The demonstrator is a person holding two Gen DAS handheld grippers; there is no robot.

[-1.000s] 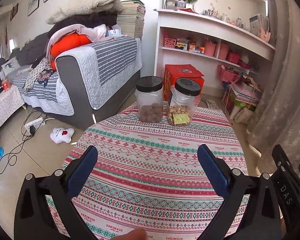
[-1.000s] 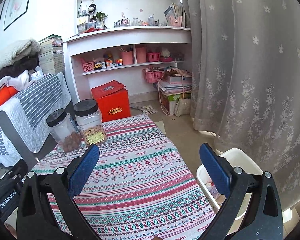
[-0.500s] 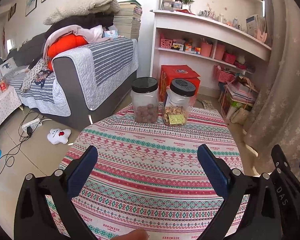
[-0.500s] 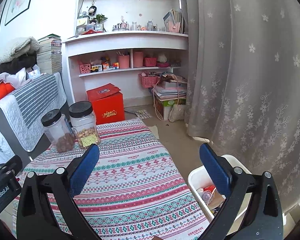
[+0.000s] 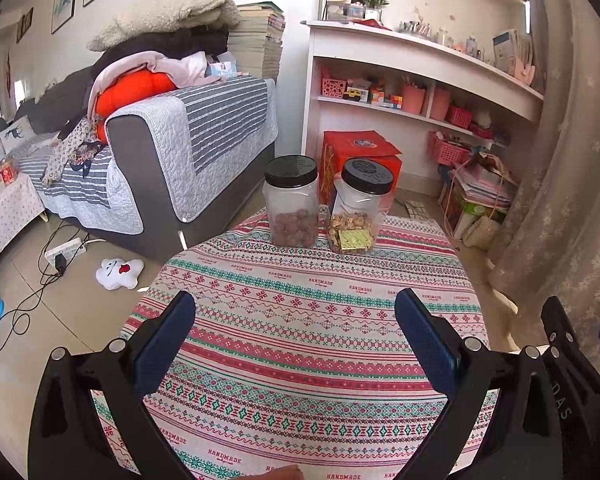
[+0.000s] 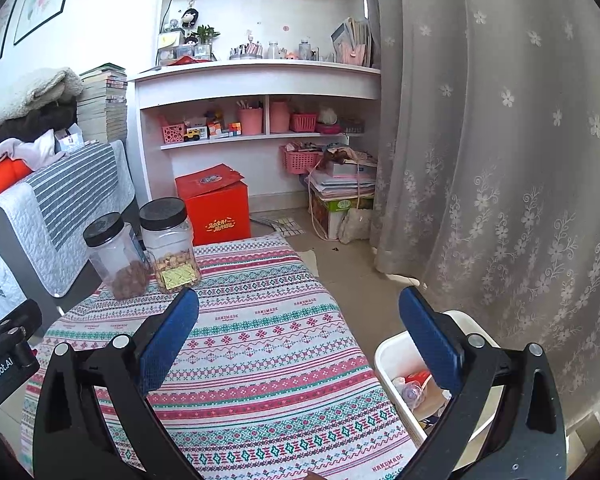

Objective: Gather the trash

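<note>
The left gripper [image 5: 294, 320] hovers above the near half of the tabletop [image 5: 300, 344], its blue-padded fingers [image 5: 164, 344] spread wide with nothing between them, pointing toward the far edge. The right gripper [image 6: 298, 320] is held level over the right side of the same tabletop, its fingers [image 6: 430, 344] likewise spread and empty; the right one hangs over the white bin [image 6: 392, 352] that stands on the floor just beside the tabletop's right edge. Part of the right gripper's black body shows at the lower right of the left wrist view.

The bin holds the trash [image 6: 416, 388]: a small clear bottle, something red and some paper-like scraps, though the pieces are partly hidden behind the finger. On the far end of the patterned cloth stand two clear jars with black lids, touching or nearly so. The left jar [image 5: 292, 204] has a layer of brown round pieces at the bottom; the right jar [image 5: 358, 210] holds lighter, golden bits and a yellow-green packet. Both are upright and closed. Behind them a red box [image 5: 360, 152] sits on the floor.
</note>
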